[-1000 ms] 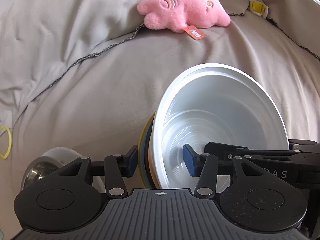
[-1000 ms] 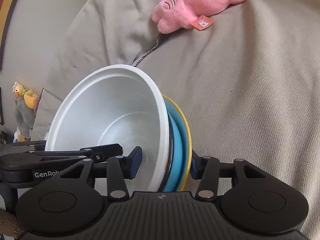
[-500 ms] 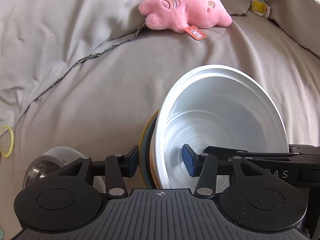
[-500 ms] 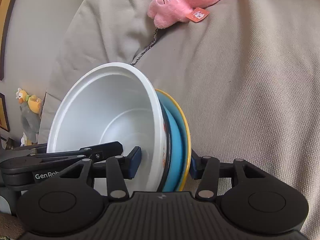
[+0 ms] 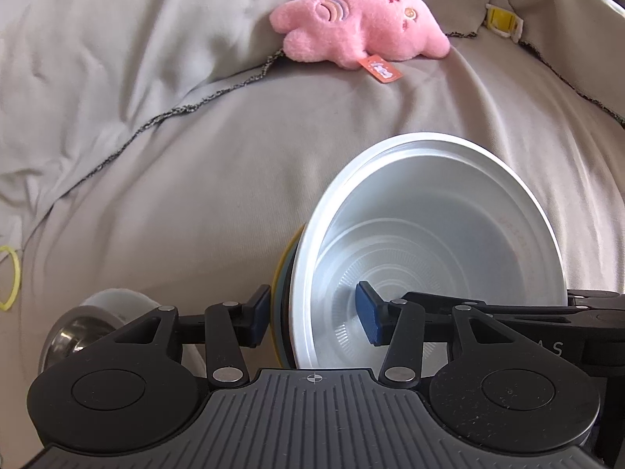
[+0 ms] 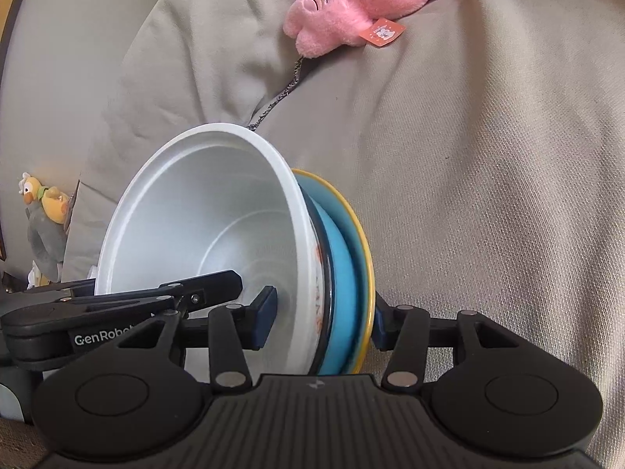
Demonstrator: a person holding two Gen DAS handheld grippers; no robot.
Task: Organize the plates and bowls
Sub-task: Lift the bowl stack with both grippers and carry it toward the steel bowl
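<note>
A stack of dishes stands on edge above the grey cover: a white bowl point(image 5: 429, 242) point(image 6: 203, 226) in front, a patterned dish point(image 6: 318, 285), a blue plate point(image 6: 343, 258) and a yellow plate point(image 6: 365, 242) point(image 5: 279, 262) behind. My right gripper point(image 6: 322, 316) is shut on the stack, one pad inside the bowl, the other behind the yellow plate. From the opposite side my left gripper point(image 5: 314, 312) clasps the same stack, one pad in the bowl and one against the yellow plate's back.
A pink plush toy point(image 5: 363, 35) point(image 6: 363, 4) lies further back on the cover. A steel bowl point(image 5: 66, 332) sits low at the left beside a white dish point(image 5: 117, 301). A yellow ring point(image 5: 9, 277) lies at the left edge. A duck toy point(image 6: 43, 203) stands far left.
The left jaws have drawn in slightly around the stack. In the right wrist view the stack leans a little more. Both hands stay in place.
</note>
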